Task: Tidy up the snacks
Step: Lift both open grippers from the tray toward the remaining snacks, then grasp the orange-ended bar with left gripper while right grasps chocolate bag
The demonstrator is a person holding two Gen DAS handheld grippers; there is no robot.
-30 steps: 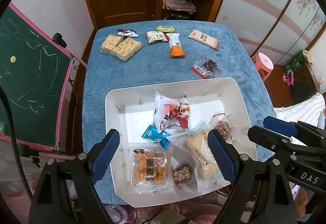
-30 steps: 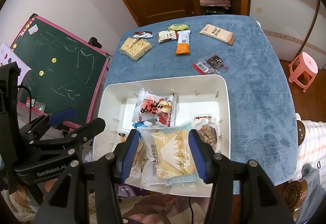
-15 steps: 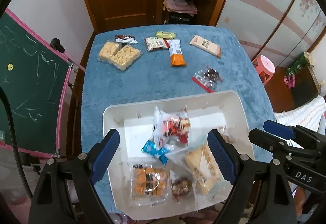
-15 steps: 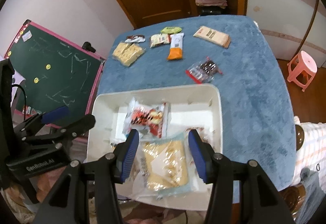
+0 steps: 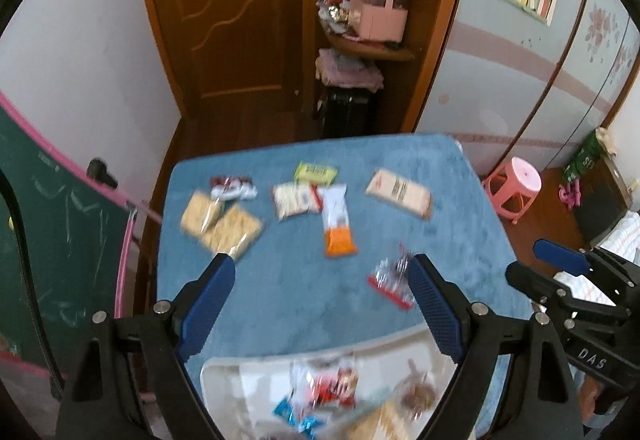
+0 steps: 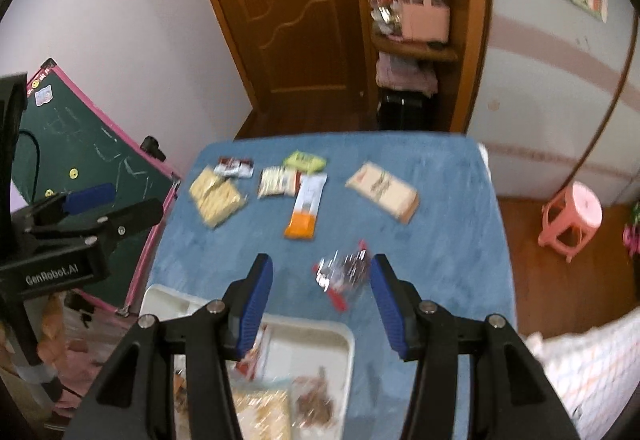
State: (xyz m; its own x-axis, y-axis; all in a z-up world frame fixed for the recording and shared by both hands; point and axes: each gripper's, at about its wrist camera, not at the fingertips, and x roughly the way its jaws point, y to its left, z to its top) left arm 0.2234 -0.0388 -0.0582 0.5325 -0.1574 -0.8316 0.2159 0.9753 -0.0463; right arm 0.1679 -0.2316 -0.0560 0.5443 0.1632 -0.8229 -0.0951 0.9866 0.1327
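Observation:
A white tray (image 5: 224, 366) at the near edge of the blue table holds several snack packets; it also shows in the right wrist view (image 6: 344, 340). Loose snacks lie on the table beyond it: a clear packet with a red strip (image 5: 390, 280) (image 6: 344, 272), an orange-and-white bar (image 5: 338, 226) (image 6: 306, 206), yellow cracker packs (image 5: 220, 224) (image 6: 216, 196), a beige packet (image 5: 400, 192) (image 6: 382, 192), a green packet (image 5: 315, 172) and a striped packet (image 5: 294, 200). My left gripper (image 5: 322, 304) is open and empty above the tray's far edge. My right gripper (image 6: 322, 304) is open and empty, with the clear packet just beyond its fingertips.
A green chalkboard with a pink frame (image 5: 60, 252) stands left of the table. A pink stool (image 5: 516, 188) stands to the right. A wooden door (image 5: 240, 12) and a shelf with a pink bag (image 5: 380, 16) are behind the table.
Both grippers have tilted up and drawn back from over the tray, so the far table and the room fill the views. The tray has slid to the bottom. Both stay open.

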